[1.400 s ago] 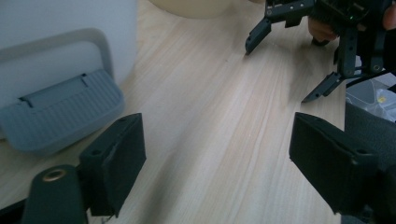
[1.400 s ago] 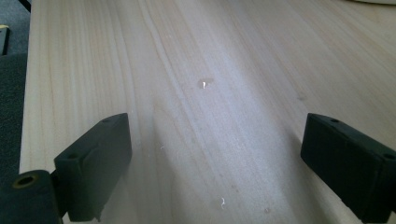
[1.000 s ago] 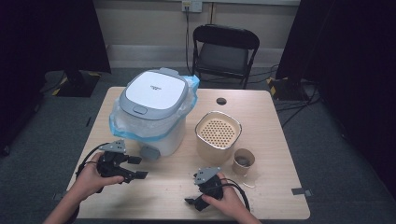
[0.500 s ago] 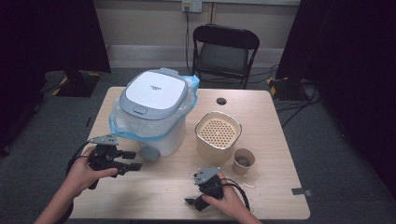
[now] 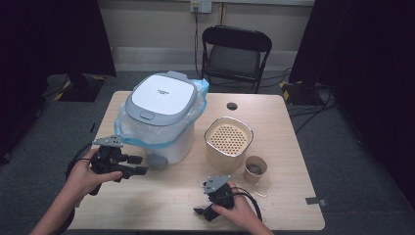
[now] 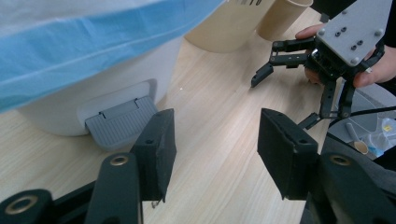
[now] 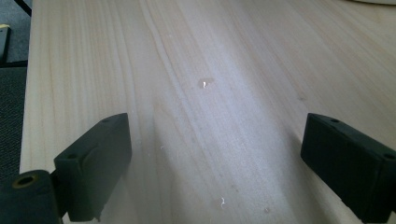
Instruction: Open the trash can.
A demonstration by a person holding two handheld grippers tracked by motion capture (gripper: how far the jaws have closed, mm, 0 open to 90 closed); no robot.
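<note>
This looks like a recording studio or lab room rather than a home. A bare wooden table (image 5: 161, 196) stands alone on grey carpet (image 5: 342, 147), hemmed in by black curtains (image 5: 49, 39) on both sides. A folding chair (image 5: 236, 54) sits against a plain wall with a socket (image 5: 200, 6), and cables (image 5: 313, 105) trail across the floor.

My left gripper (image 5: 139, 165) is up off the surface in my left hand (image 5: 85, 175), jaws partly apart with nothing between them, and they've just been closing. Right gripper (image 5: 201, 213) sits low in my right hand (image 5: 238, 211), jaws spread wide and empty.
</note>
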